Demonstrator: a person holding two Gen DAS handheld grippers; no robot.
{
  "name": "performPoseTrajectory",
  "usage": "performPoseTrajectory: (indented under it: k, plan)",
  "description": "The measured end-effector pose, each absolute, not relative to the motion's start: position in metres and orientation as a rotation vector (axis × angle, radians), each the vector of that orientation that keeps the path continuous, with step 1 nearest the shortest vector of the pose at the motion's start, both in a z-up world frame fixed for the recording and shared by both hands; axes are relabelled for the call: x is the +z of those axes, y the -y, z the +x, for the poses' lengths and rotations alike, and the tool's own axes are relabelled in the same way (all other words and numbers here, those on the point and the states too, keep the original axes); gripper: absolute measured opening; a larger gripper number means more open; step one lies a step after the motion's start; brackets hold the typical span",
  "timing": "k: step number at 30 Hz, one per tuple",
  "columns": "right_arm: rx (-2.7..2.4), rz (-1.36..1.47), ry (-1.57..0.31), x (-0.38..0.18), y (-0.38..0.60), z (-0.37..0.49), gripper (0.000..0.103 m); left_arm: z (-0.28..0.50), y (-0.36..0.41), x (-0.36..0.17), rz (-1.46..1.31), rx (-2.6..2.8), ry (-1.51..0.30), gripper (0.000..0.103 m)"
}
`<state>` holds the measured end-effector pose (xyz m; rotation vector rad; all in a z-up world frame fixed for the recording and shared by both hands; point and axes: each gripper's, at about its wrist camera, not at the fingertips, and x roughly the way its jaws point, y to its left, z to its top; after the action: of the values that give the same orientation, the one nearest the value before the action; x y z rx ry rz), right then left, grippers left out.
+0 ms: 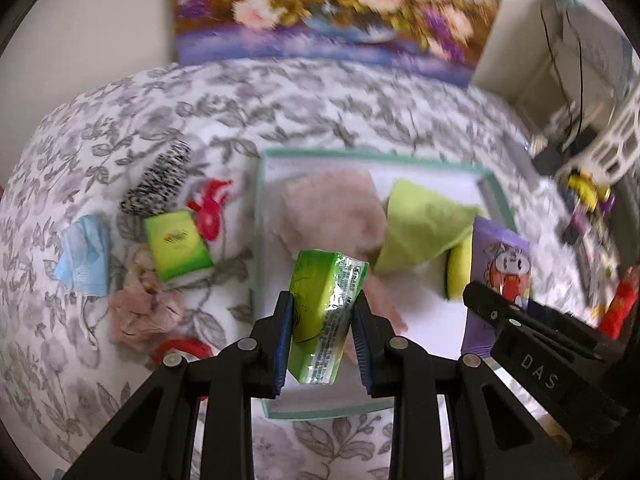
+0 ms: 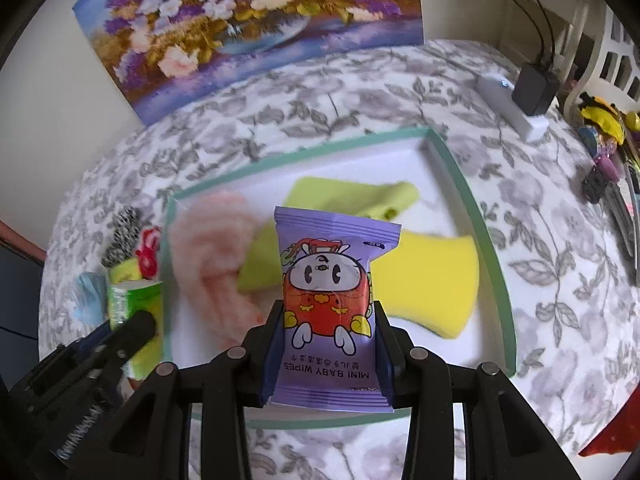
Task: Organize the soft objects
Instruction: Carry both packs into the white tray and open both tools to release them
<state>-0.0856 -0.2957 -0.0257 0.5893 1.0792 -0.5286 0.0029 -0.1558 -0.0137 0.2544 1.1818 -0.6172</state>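
I have the green plastic-wrapped tissue pack (image 1: 326, 312) pinched in my left gripper (image 1: 322, 322) and the purple baby-wipes packet (image 2: 332, 312) pinched in my right gripper (image 2: 328, 336), both above the teal-rimmed white tray (image 2: 486, 240). I'd lower each onto bare floor beside the yellow sponge (image 2: 432, 280), then release.

Green tissue pack (image 1: 326, 312); purple wipes pack (image 2: 330, 308); grey-leaf-patterned cloth (image 2: 540, 240).
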Motion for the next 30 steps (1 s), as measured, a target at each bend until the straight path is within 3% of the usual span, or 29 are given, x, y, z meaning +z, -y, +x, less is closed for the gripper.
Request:
performPoseTrajectory:
  k: [11, 20, 25, 30]
  plan:
    - [-0.520, 0.640, -1.208, -0.068, 0.301, -0.086, 0.042, 0.001, 0.171, -0.060, 0.381, -0.553, -1.292, 0.030]
    - [-0.539, 0.668, -1.226, -0.080, 0.307, -0.087, 0.042, 0.001, 0.181, -0.061, 0.419, -0.553, -1.279, 0.032]
    - [-0.552, 0.666, -1.210, -0.073, 0.307, -0.086, 0.043, 0.001, 0.179, -0.060, 0.395, -0.569, -1.302, 0.042]
    - [-0.560, 0.669, -1.160, -0.059, 0.308, -0.090, 0.054, -0.001, 0.177, -0.051, 0.364, -0.600, -1.290, 0.051]
